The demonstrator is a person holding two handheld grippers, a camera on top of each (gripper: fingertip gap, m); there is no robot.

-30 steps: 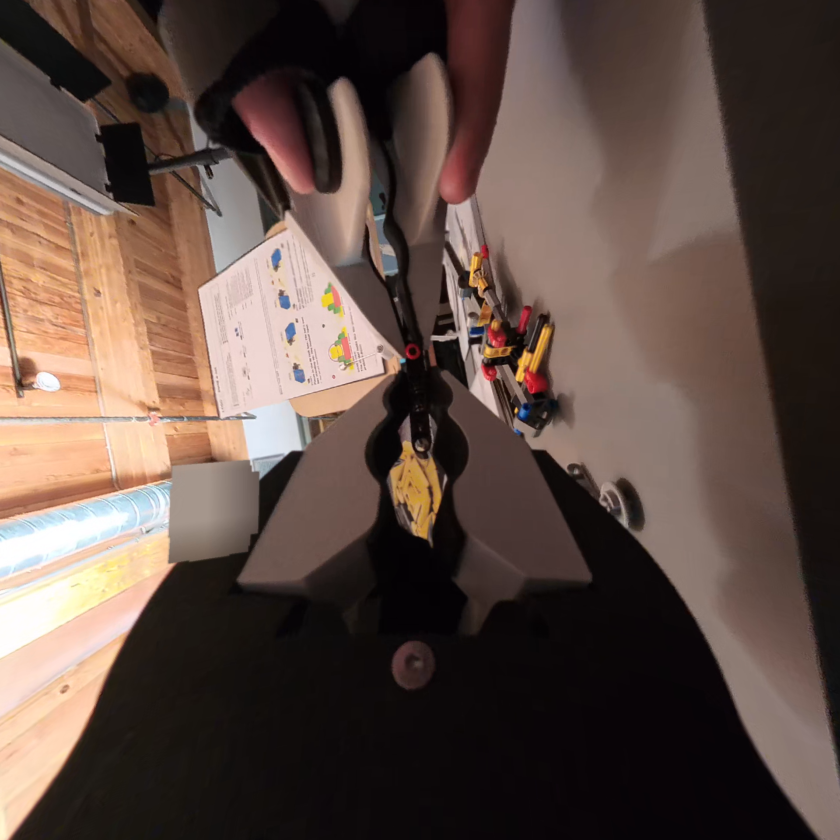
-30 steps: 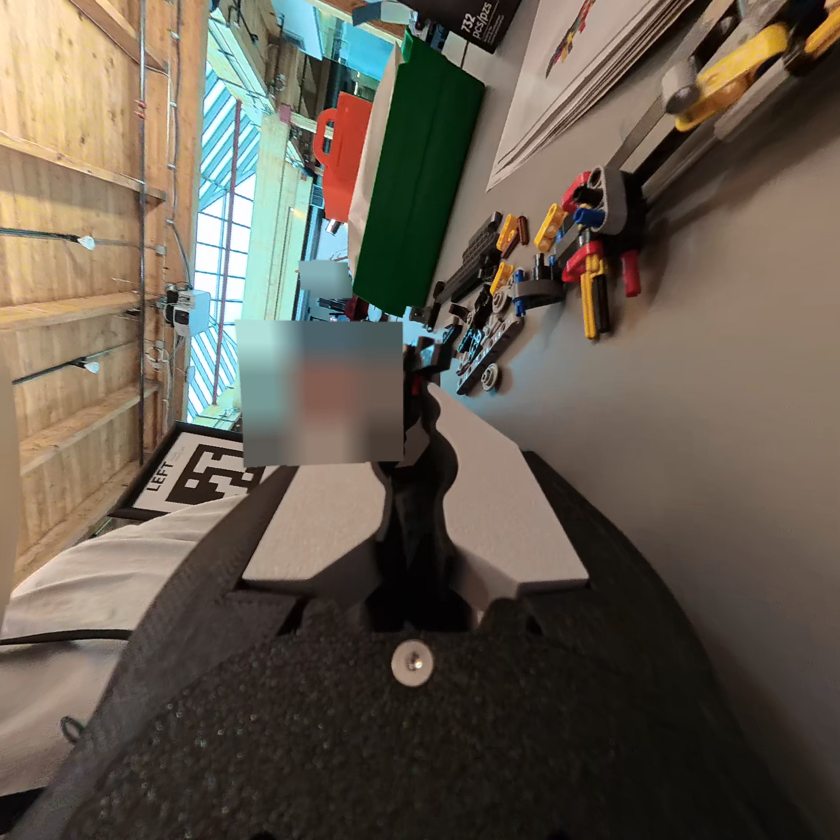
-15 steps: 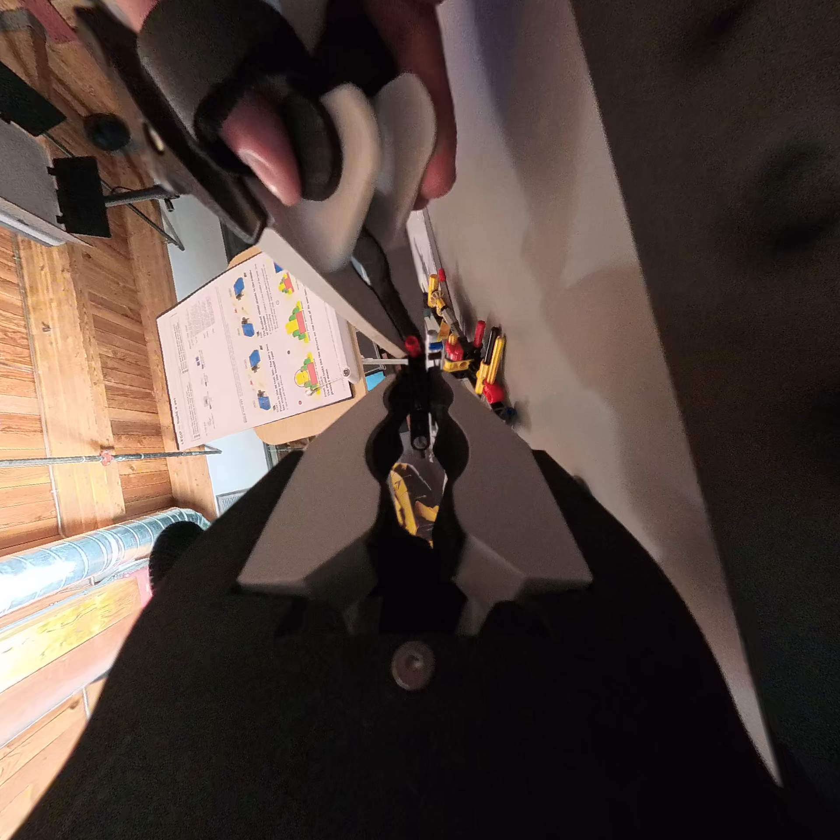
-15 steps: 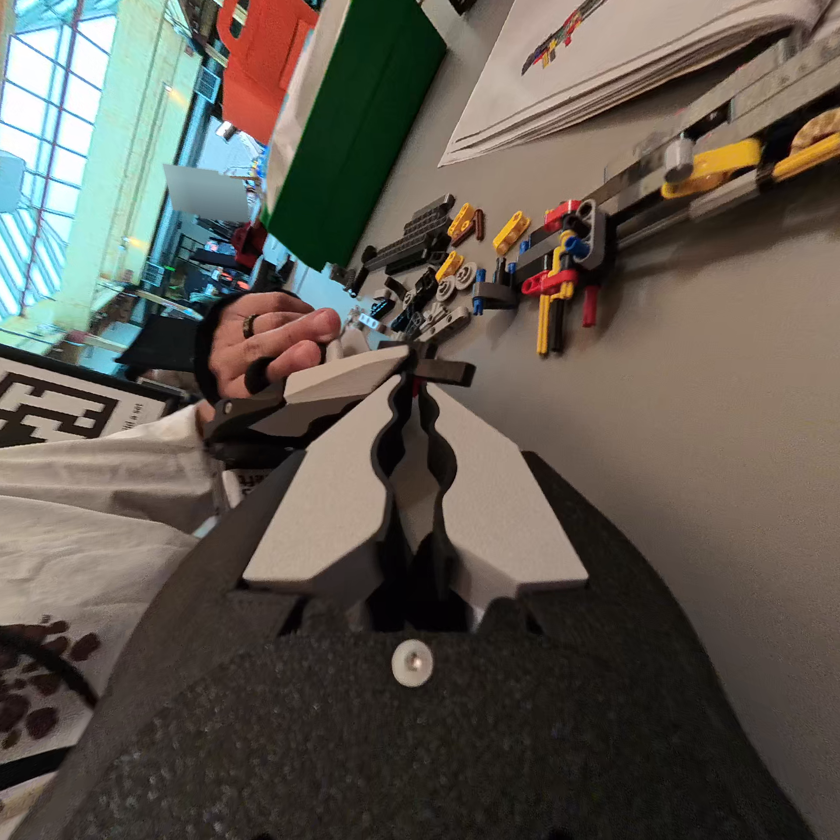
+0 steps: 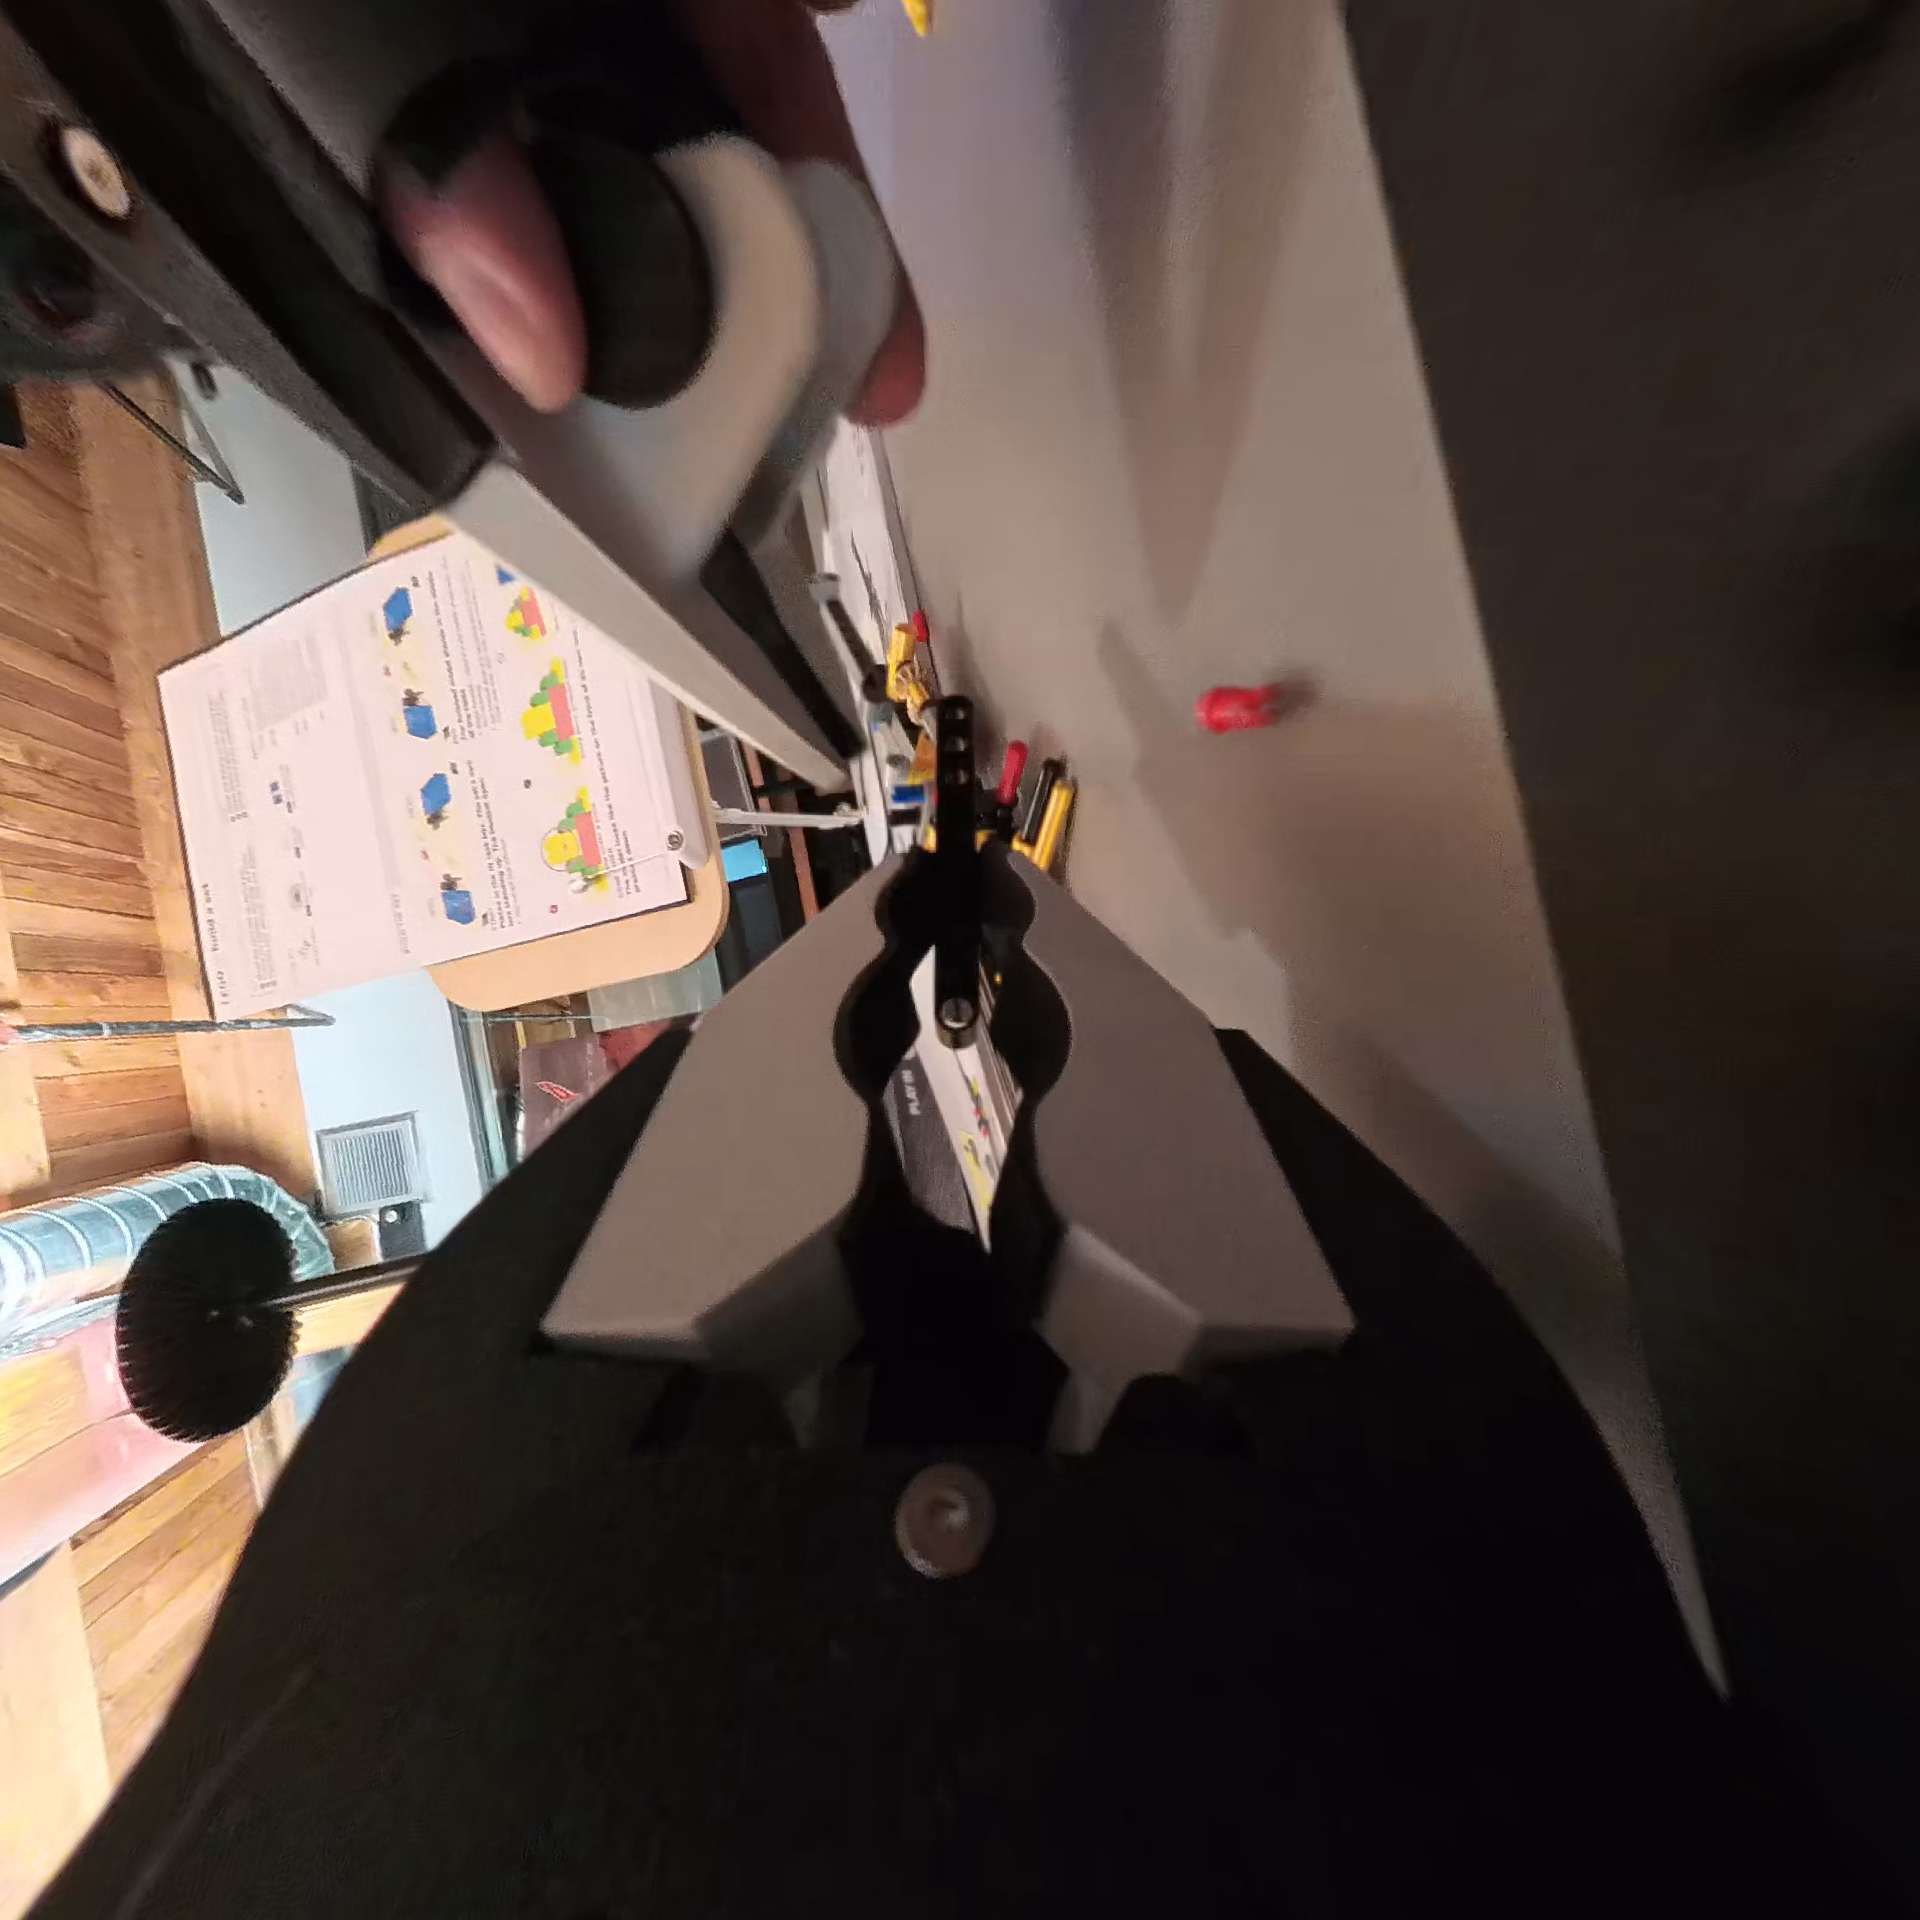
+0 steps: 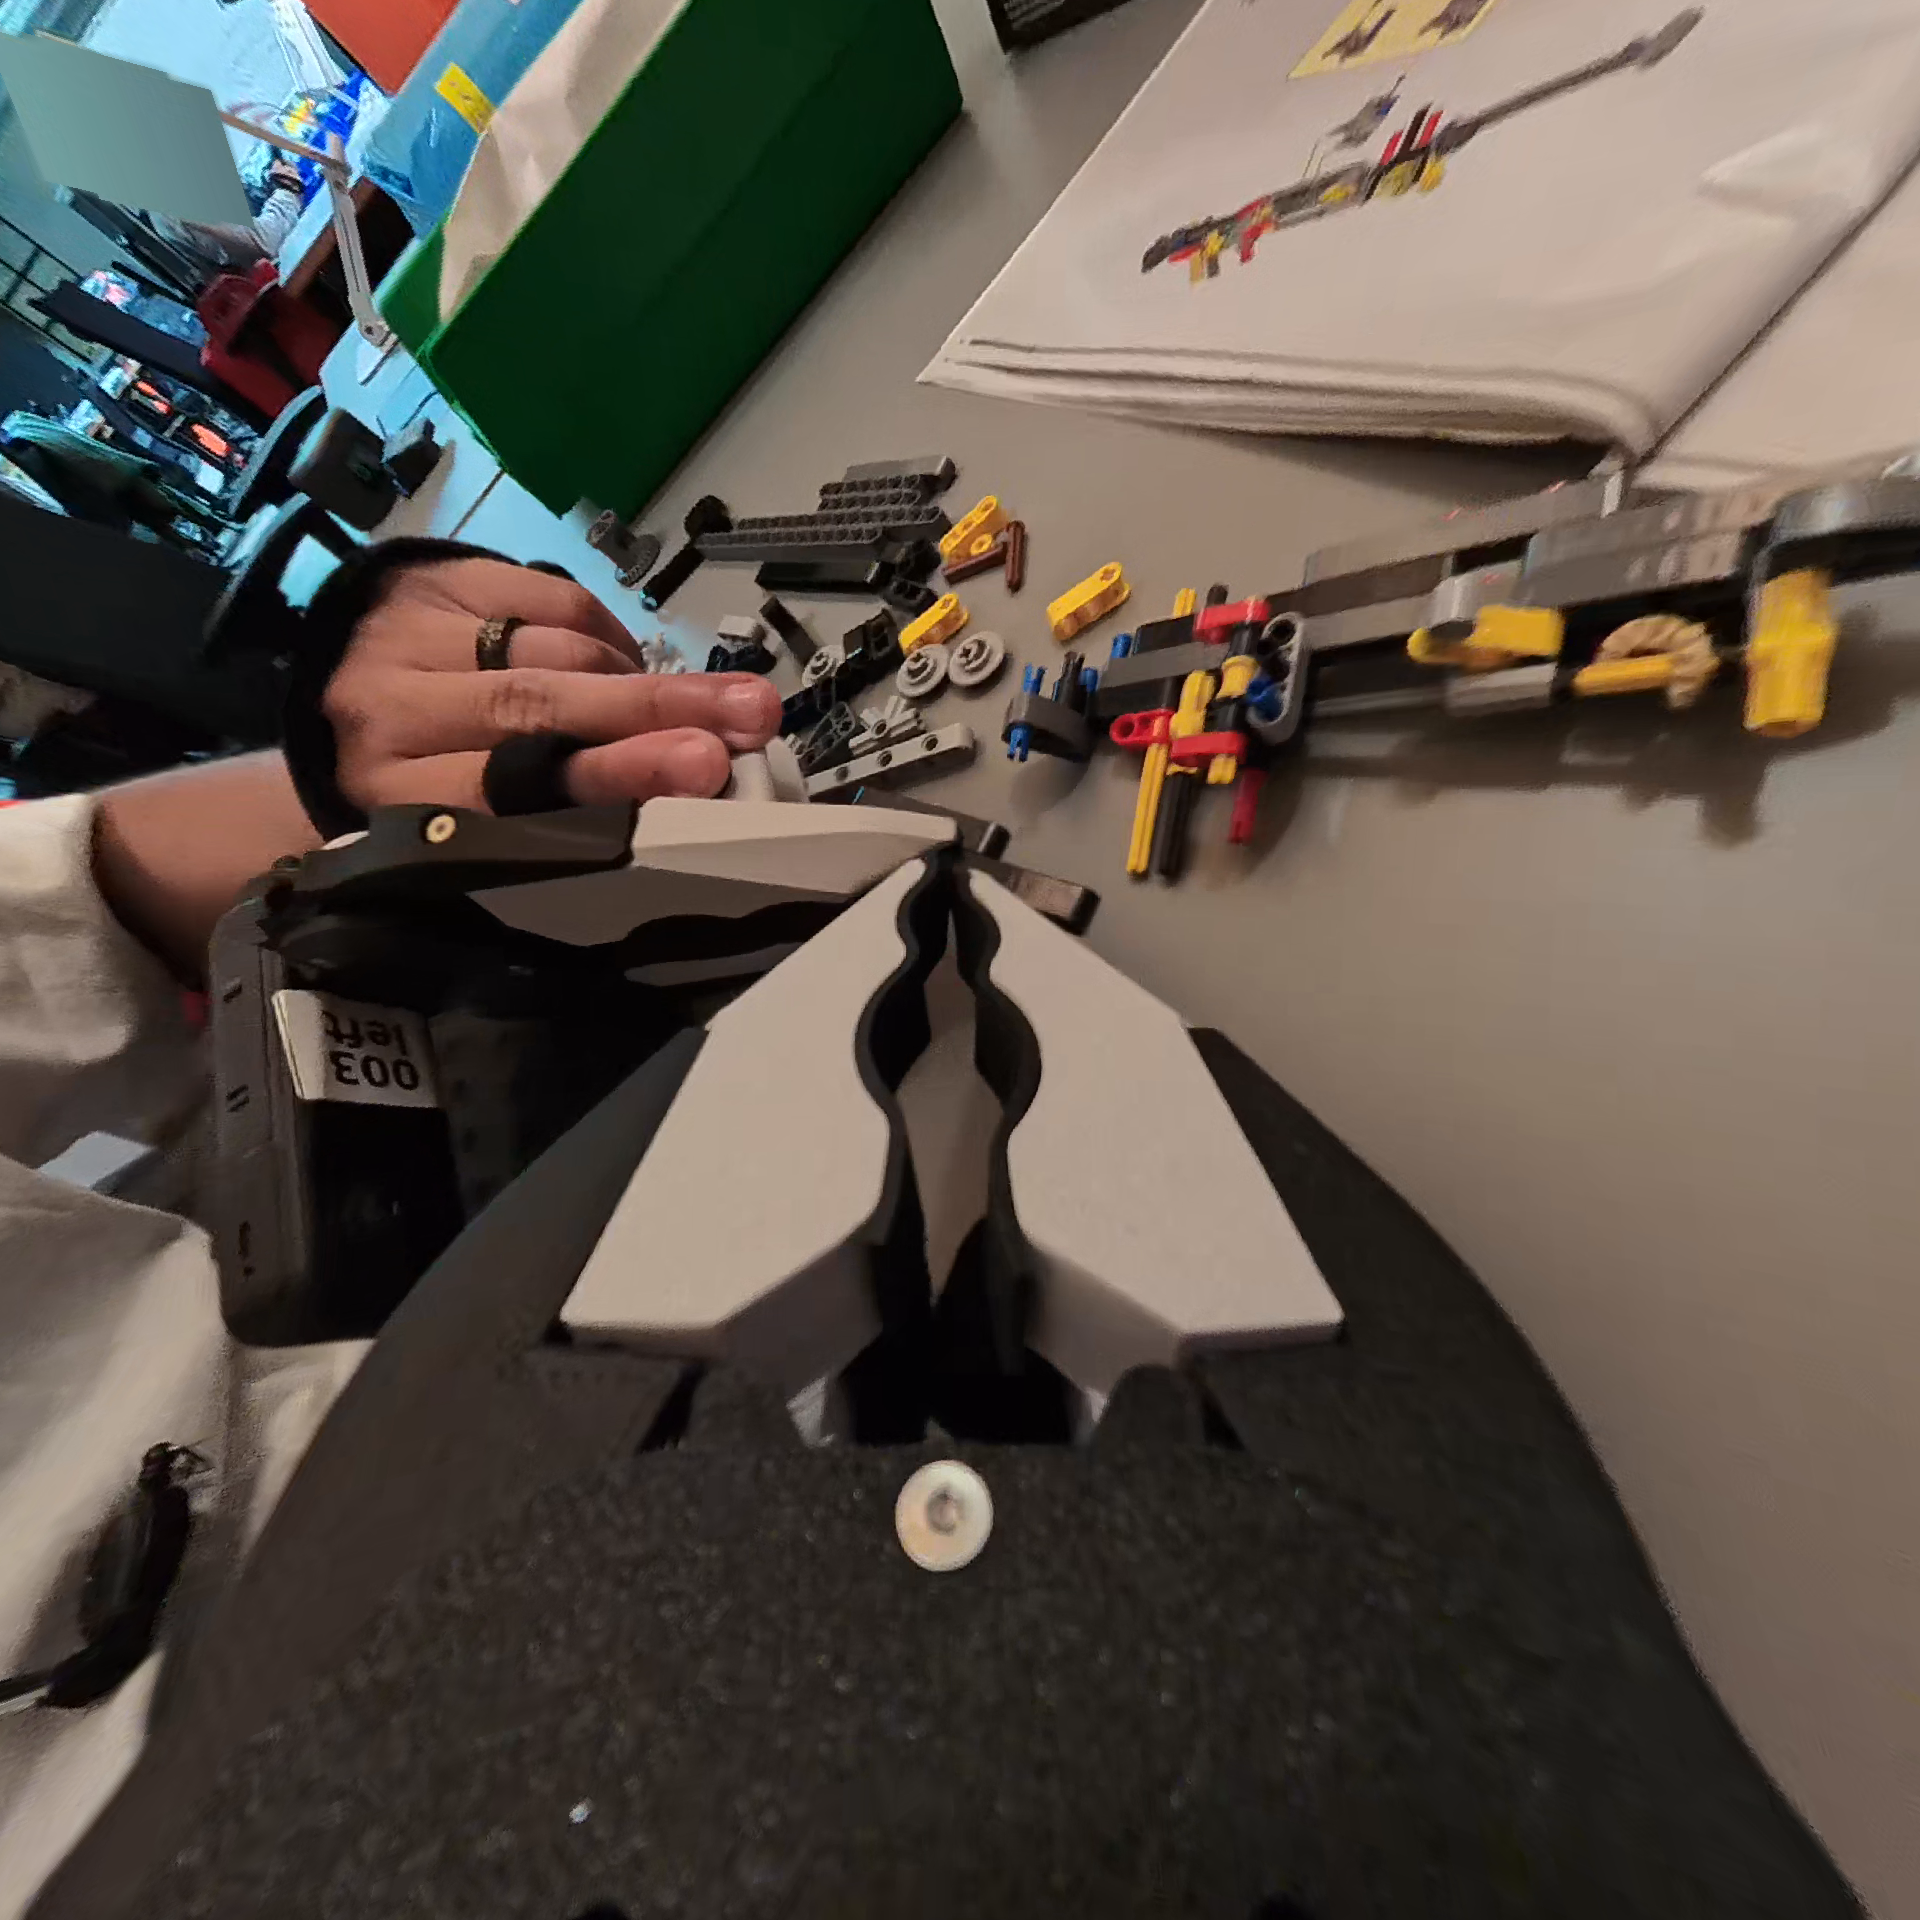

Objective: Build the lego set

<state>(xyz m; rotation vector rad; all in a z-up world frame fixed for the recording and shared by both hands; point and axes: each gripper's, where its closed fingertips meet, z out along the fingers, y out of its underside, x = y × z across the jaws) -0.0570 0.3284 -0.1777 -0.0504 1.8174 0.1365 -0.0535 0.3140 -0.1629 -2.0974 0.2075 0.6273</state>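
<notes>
My left gripper (image 5: 956,868) is shut on a black beam with holes (image 5: 954,769), held edge-on above the grey table (image 5: 1195,468). A small red pin (image 5: 1236,709), blurred, is on the table to the right, apart from the beam. My right gripper (image 6: 948,864) is shut, with nothing visible between its fingers; its tip is right by the left gripper (image 6: 894,842) and the beam's end (image 6: 1049,896). It also shows at the upper left of the left wrist view (image 5: 831,753). The part-built long model (image 6: 1455,634) lies beyond.
Loose black, grey and yellow parts (image 6: 883,582) lie behind the grippers. An open instruction booklet (image 6: 1455,260) is at the back right, with a green box (image 6: 675,239) at the back left. A hand (image 6: 540,686) holds the left gripper. A printed sheet on a board (image 5: 416,769) stands off the table. Less than 4 cm separates the two grippers' tips.
The red pin that sat at the tip of the black beam is now off it, on the table to the right. The right gripper's tip has drawn back from the beam's end.
</notes>
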